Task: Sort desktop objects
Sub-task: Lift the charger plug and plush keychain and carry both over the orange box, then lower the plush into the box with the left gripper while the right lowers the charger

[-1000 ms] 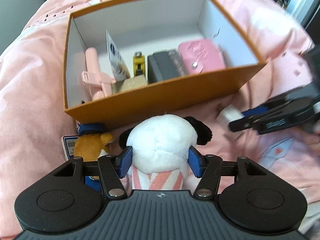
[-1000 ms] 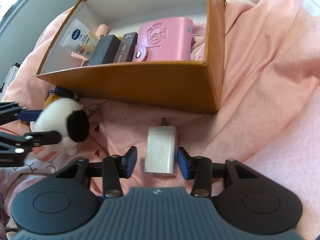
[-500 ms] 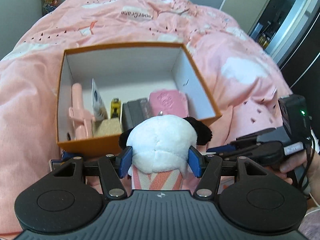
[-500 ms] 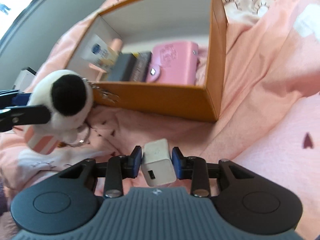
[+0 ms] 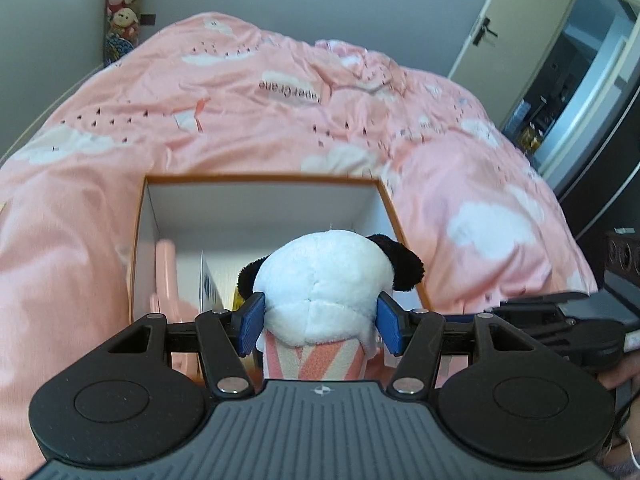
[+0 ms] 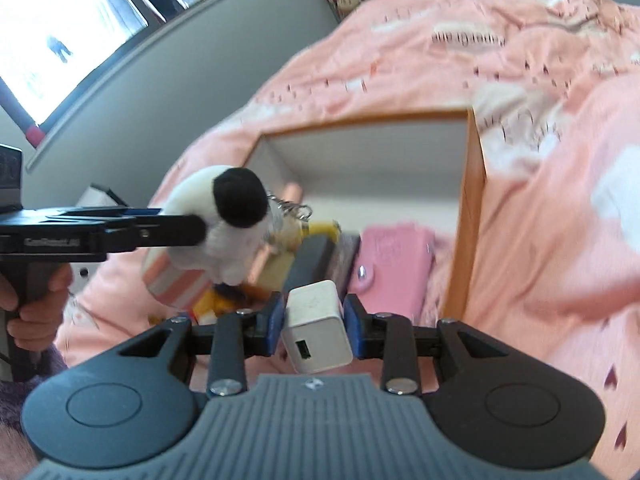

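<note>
My left gripper [image 5: 320, 316] is shut on a white panda plush [image 5: 320, 276] with black ears and a pink striped body, held up in front of the orange box [image 5: 260, 178]. In the right wrist view the panda plush [image 6: 216, 208] hangs to the left with a keyring [image 6: 288, 216] dangling from it. My right gripper [image 6: 316, 320] is shut on a white USB charger cube [image 6: 320, 328], lifted clear of the bedding, tilted, its port facing the camera. Behind it stands the box [image 6: 474, 200], holding a pink card wallet [image 6: 396, 256] and dark flat items [image 6: 316, 260].
The box sits on a pink duvet [image 5: 280, 120] on a bed. A pink object [image 5: 166, 272] and a white tube [image 5: 208, 284] lean inside its left part. A hand [image 6: 36, 304] grips the left tool's handle. Soft toys [image 5: 124, 0] hang by the wall, and a door [image 5: 500, 40] stands far right.
Both grippers have risen from the bedding and tipped up. The right jaws closed on the charger and lifted it. The panda now hangs in front of the box's opening.
</note>
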Demonstrator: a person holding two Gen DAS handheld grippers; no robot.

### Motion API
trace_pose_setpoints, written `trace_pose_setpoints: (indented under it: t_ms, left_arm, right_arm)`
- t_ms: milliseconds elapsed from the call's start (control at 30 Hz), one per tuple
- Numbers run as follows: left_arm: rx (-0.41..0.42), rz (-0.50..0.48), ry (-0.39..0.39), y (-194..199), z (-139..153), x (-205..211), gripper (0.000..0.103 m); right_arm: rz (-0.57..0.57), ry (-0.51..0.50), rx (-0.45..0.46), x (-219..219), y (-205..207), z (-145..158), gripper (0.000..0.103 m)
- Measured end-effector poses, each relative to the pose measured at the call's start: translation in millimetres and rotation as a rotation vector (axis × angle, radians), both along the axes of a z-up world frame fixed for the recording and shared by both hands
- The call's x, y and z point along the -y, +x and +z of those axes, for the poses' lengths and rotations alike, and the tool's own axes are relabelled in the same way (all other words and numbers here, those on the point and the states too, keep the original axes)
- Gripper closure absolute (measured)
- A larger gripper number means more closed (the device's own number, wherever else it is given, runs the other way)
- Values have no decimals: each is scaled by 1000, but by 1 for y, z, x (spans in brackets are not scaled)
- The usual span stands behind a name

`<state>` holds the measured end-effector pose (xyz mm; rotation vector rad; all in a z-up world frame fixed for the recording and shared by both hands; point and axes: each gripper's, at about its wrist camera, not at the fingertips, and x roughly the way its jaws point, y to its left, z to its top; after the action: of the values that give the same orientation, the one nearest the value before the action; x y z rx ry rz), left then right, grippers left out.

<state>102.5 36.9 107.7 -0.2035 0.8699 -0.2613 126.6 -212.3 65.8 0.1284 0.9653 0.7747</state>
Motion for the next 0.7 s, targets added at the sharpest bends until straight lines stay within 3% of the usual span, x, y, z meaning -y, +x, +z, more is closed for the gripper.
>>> trace_pose_setpoints:
  t_ms: [233, 700]
  left_arm:
    - [-28, 72, -47, 55, -11, -6, 35]
    - [-128, 156, 15, 130, -68, -1, 35]
  right_arm:
    - [-59, 25, 26, -17, 37, 6, 68]
    - [-164, -19, -17, -35, 106, -30, 68]
